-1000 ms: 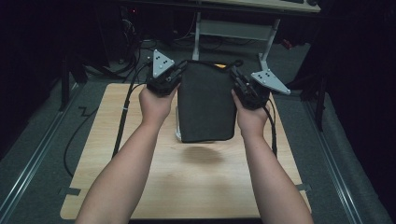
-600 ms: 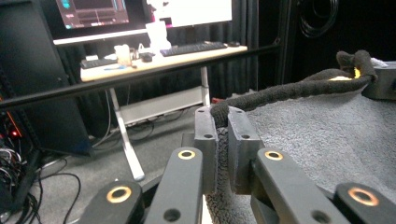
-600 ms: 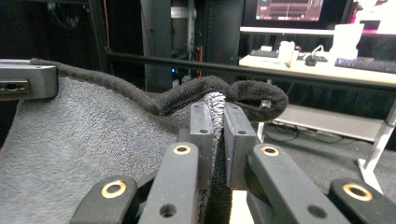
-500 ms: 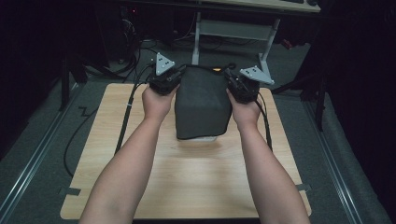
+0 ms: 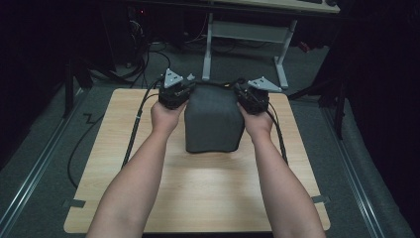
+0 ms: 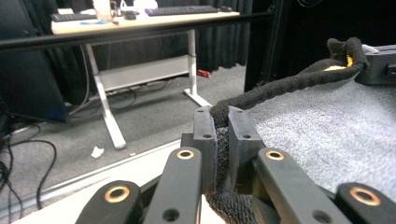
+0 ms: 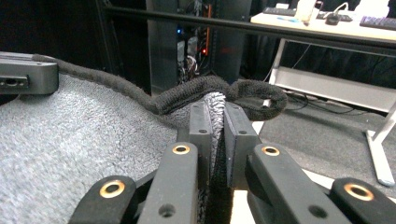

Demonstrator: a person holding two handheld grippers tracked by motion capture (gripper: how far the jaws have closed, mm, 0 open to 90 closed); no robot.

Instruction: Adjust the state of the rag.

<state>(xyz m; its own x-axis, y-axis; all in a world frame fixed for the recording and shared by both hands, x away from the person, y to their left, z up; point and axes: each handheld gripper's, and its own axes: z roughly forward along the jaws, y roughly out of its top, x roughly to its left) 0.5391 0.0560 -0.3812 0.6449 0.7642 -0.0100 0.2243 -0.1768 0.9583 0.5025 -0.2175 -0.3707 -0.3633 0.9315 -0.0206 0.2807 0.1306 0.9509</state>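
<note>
A dark grey towel (image 5: pixel 213 121) lies stretched over the far middle of the wooden table (image 5: pixel 198 193), its far edge held up between my two hands. My left gripper (image 5: pixel 174 94) is shut on the towel's far left corner; in the left gripper view the jaws pinch the rolled black hem (image 6: pixel 223 140), and grey terry (image 6: pixel 336 135) spreads to the right. My right gripper (image 5: pixel 252 96) is shut on the far right corner; in the right gripper view the hem (image 7: pixel 215 91) loops over the jaws and the terry (image 7: pixel 70 140) runs left.
Black cables (image 5: pixel 136 129) trail from both grippers across the table and off its left and right sides. Beyond the table stands a desk with white legs (image 5: pixel 208 49) on grey carpet. Bare wood lies in front of the towel.
Both hands have moved away from me and downward with the towel, which hung in the air before and now rests its near part on the table.
</note>
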